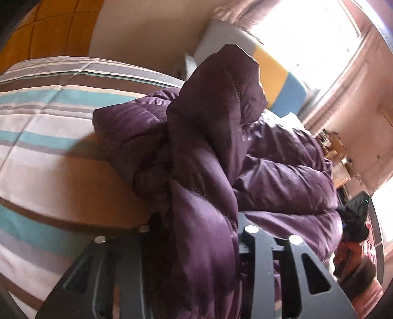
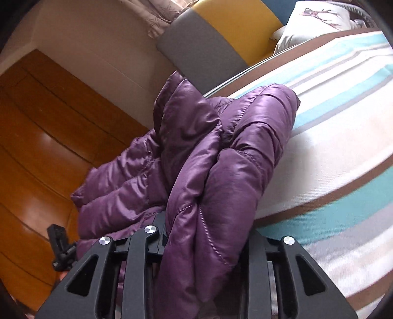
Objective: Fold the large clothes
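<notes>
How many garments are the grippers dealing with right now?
1: a purple puffer jacket bunched on the striped bed, pinched by the left gripper and the right gripper. More may lie hidden beneath.

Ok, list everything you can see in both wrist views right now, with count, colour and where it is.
puffer jacket: one, purple, bunched on the bed, pinched by both grippers
bedspread: one, striped white, teal, brown, grey, under the jacket
headboard: one, grey, yellow, blue panels, at the bed's end
pillow: one, pale, printed, by the headboard
floor: wood, orange-brown, beside the bed
left gripper: one, black, shut on the jacket
right gripper: one, black, shut on the jacket
</notes>
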The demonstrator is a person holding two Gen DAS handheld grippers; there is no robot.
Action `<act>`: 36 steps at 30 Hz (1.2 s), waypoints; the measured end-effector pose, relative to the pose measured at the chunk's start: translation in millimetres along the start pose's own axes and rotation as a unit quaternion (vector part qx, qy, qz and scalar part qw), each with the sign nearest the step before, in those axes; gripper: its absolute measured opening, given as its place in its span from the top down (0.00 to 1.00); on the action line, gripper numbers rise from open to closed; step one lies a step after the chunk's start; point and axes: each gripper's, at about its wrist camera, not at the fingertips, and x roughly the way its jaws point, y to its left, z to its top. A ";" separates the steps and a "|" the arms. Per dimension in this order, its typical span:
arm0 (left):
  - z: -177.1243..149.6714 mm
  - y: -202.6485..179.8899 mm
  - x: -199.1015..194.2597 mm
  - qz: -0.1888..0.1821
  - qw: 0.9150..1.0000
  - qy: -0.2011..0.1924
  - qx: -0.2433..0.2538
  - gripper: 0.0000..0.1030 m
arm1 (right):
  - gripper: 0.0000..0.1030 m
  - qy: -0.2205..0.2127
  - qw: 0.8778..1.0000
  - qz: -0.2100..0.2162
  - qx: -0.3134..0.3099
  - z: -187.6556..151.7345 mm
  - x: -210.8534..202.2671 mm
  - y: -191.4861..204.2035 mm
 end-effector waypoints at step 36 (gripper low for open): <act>25.1 -54.3 -12.5 0.101 0.990 0.005 0.095 0.29 | 0.48 0.014 0.973 -0.163 -0.165 -5.3 -20.5 74.0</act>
